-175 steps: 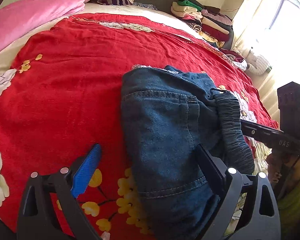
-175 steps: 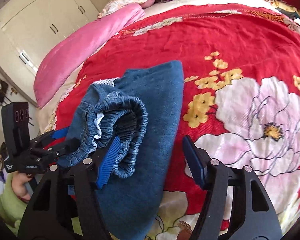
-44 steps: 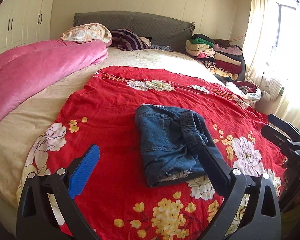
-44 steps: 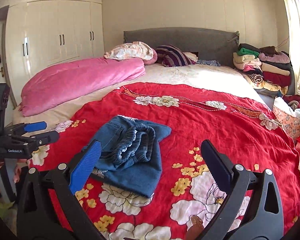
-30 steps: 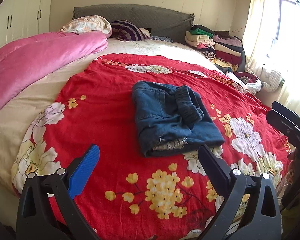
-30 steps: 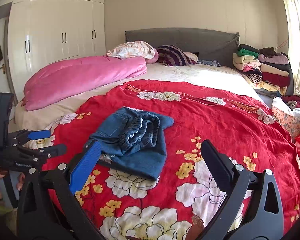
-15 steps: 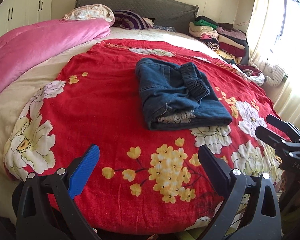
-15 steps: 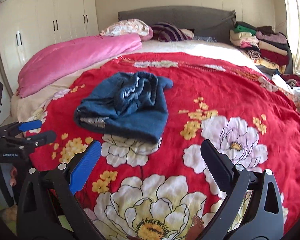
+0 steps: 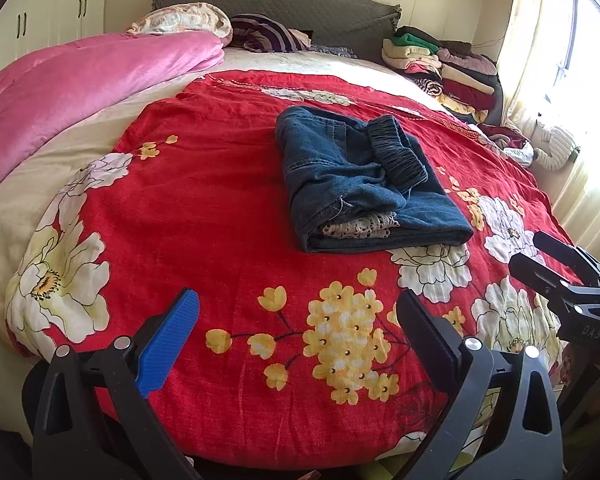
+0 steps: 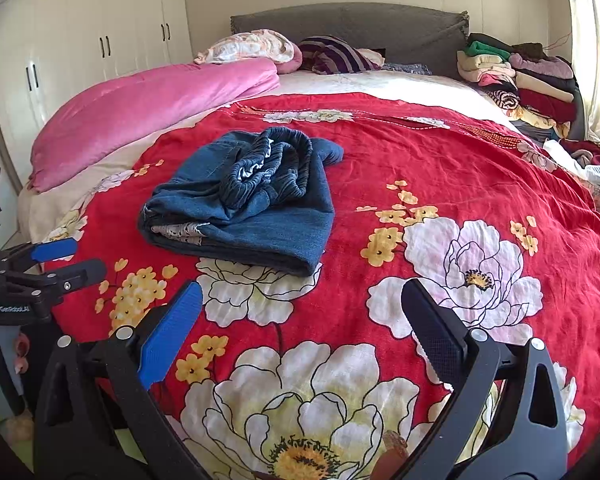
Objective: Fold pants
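Both tongs hang at the foot of the bed, spread wide and holding nothing: the left tongs over a cluster of yellow blossoms on the red floral blanket, the right tongs over its large white flowers. Well ahead of both, apart from every finger, the pants lie folded into a thick blue denim bundle on the blanket, elastic waistband bunched on top and a pale lace-like edge showing at the near fold. From the right wrist view the bundle sits ahead and to the left.
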### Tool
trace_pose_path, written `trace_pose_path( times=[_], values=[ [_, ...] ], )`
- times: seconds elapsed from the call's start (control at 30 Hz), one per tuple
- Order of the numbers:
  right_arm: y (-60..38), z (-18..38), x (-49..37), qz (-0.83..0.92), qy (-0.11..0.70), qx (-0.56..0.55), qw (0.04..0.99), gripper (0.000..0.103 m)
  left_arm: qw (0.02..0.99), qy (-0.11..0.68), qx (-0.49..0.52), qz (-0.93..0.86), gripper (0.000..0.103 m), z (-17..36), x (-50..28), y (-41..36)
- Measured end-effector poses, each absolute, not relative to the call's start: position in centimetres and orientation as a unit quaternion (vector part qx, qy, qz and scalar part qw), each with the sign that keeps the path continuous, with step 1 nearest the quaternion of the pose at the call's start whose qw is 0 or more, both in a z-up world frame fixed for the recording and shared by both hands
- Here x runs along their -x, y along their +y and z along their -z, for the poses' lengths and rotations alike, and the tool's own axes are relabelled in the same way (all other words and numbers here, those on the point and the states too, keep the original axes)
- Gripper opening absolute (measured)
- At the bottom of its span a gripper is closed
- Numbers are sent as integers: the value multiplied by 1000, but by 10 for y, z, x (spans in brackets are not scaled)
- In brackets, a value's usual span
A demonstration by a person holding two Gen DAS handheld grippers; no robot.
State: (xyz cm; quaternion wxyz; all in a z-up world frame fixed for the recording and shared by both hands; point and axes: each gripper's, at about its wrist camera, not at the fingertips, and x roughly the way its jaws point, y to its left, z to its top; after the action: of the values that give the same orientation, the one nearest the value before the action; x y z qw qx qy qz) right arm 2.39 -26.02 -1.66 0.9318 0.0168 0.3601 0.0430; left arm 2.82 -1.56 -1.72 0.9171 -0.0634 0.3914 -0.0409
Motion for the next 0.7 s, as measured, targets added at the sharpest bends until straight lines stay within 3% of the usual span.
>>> trace_pose_path(
  times=[0.7],
  values=[
    [-258, 17, -24, -47, 364, -16, 930, 94, 918, 390, 63, 37, 99, 16, -27, -13]
  ],
)
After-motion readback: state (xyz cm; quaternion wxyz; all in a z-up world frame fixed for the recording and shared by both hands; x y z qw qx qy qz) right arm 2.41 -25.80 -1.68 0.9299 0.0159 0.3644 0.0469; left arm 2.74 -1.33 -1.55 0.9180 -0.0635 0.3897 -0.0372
